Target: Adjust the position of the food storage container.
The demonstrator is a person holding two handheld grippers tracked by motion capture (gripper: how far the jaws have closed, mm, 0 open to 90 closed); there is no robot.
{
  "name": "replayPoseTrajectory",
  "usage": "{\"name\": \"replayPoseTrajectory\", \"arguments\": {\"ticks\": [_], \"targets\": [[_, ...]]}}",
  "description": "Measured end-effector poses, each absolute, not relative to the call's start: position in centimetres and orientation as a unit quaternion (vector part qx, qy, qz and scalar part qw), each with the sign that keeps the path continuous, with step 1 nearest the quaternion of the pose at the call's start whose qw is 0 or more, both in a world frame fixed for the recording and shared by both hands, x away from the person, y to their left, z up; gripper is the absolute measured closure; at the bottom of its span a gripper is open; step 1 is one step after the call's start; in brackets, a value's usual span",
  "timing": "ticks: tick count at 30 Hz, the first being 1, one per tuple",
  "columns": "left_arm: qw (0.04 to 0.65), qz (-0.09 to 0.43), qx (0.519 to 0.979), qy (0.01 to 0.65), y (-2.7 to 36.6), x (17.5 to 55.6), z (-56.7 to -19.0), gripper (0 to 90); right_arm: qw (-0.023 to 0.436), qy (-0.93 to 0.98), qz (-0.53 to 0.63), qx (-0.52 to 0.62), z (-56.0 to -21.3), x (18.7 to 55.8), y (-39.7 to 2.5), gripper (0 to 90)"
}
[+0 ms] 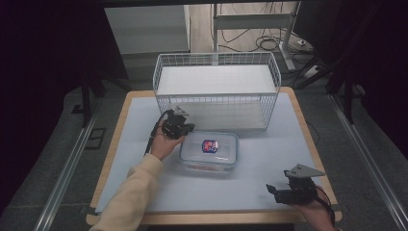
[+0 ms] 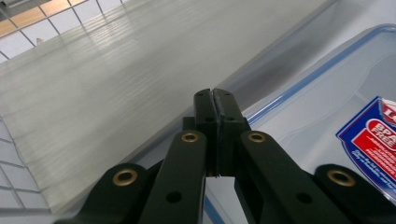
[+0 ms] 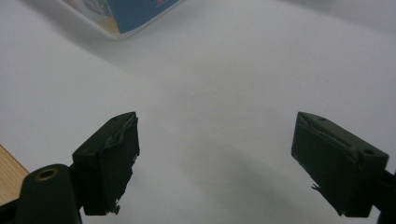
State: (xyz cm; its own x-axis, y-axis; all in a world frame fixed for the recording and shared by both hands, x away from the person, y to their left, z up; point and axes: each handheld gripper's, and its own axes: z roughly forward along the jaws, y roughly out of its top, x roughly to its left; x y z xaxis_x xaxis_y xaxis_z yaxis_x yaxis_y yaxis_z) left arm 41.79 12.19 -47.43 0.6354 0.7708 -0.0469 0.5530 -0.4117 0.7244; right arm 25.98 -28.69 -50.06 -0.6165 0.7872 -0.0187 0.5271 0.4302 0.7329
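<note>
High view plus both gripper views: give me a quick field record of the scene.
container: clear lidded box with a red-blue label, mid-table
basket: white wire basket behind the container, at the table's far edge
left gripper: at the container's left far corner, fingers pressed together, nothing seen between them
right gripper: near the table's front right, fingers wide apart over the bare mat
surface: pale mat on a wooden table
</note>
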Motion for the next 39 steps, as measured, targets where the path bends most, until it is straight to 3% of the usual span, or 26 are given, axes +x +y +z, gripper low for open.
{"name": "replayPoseTrajectory", "arguments": {"ticks": [5, 9, 25, 39], "targets": [[0.366, 0.132, 0.833, 0.393, 12.3, 41.4, -47.0, 90.0, 0.183, 0.825, 0.356, 0.399, -50.1, 26.0, -28.7, 15.3], [0.342, 0.181, 0.838, 0.384, 11.7, 41.3, -47.1, 90.0, 0.182, 0.826, 0.354, 0.398, -50.1, 26.0, -28.7, 15.3], [0.337, 0.144, 0.843, 0.393, 11.8, 42.2, -48.5, 90.0, 0.184, 0.827, 0.353, 0.398, -50.1, 26.0, -28.7, 15.3], [0.385, 0.156, 0.819, 0.396, 13.7, 39.4, -46.4, 90.0, 0.186, 0.823, 0.360, 0.398, -50.0, 26.1, -28.9, 15.3]]}}
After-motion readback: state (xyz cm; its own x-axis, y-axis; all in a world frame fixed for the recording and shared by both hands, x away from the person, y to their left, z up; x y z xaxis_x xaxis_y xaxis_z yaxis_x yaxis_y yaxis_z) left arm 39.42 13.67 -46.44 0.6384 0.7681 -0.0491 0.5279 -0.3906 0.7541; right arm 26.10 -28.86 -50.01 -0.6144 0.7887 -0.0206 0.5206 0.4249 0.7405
